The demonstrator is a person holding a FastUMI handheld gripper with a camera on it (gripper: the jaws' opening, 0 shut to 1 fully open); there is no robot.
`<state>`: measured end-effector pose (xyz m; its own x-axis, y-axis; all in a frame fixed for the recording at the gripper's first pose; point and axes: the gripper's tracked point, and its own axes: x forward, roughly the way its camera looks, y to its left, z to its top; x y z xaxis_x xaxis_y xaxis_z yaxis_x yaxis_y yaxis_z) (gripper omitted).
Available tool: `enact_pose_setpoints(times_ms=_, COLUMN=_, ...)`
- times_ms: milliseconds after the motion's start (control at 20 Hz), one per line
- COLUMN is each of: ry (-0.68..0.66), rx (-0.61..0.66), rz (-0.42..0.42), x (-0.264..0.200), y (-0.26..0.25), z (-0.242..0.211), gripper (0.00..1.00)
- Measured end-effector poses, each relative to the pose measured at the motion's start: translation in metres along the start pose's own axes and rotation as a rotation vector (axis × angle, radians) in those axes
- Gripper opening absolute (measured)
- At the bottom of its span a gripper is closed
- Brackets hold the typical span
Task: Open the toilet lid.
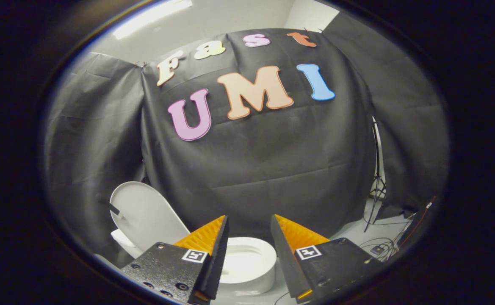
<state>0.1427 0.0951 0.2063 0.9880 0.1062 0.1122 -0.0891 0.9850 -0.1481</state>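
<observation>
- The gripper [249,224] is being held with its two fingers spread apart; nothing is being gripped, and the gap between them is showing open air.
- The fingers are being kept above and on the near side of the toilet, not touching it.
- The toilet bowl [247,264] is being seen low down, between and just beyond the fingertips, with its white seat ring facing up.
- The toilet lid [145,214] is being seen raised, standing up at a tilt to the left of the left finger, leaning back toward the black cloth wall [272,156].
- A small dark tab [114,208] is showing on the lid's left edge.
- The lid's hinge end is partly being hidden behind the left finger, so how it is joining the bowl cannot be told.
- Far right, a thin stand [377,169] is standing against the cloth.
- Cables [380,245] are lying on the pale floor [349,233] to the right of the right finger, well apart from the toilet.
</observation>
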Motion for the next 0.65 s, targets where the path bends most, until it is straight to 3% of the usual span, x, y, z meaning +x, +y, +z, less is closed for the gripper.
enact_pose_setpoints(times_ms=650, ry=0.08, rx=0.11, rz=-0.019, x=0.009, y=-0.08, z=-0.036, gripper=0.61)
